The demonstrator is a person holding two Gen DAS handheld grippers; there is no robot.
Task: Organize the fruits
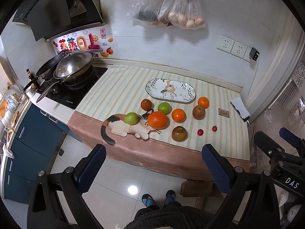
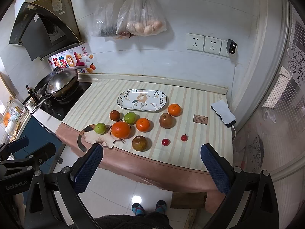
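Plainly marked "DAS", the right hand-held gripper (image 2: pixel 151 167) and the left hand-held gripper (image 1: pixel 153 165) both hang wide open and empty, short of the fruits (image 1: pixel 157 120) loose on the counter (image 1: pixel 122 87).

Both views high and well back from the surface (image 1: pixel 133 87), tilted down over its near edge — floor tiles and the person's feet (image 1: pixel 158 198) at the bottom. Left wrist view framed by the spread fingers of the left tool (image 1: pixel 153 164), facing the back wall, a little left of centre; stove (image 1: pixel 76 87) large on its left, right tool (image 1: pixel 282 145) intruding at the right margin. Right wrist view framed by the right tool's own fingers, set further right; left tool at its left margin. Shared in both — patterned plate (image 1: pixel 170 90), scattered fruit (image 1: pixel 157 120), hanging bags (image 1: pixel 183 13), wall sockets (image 1: pixel 231 45).
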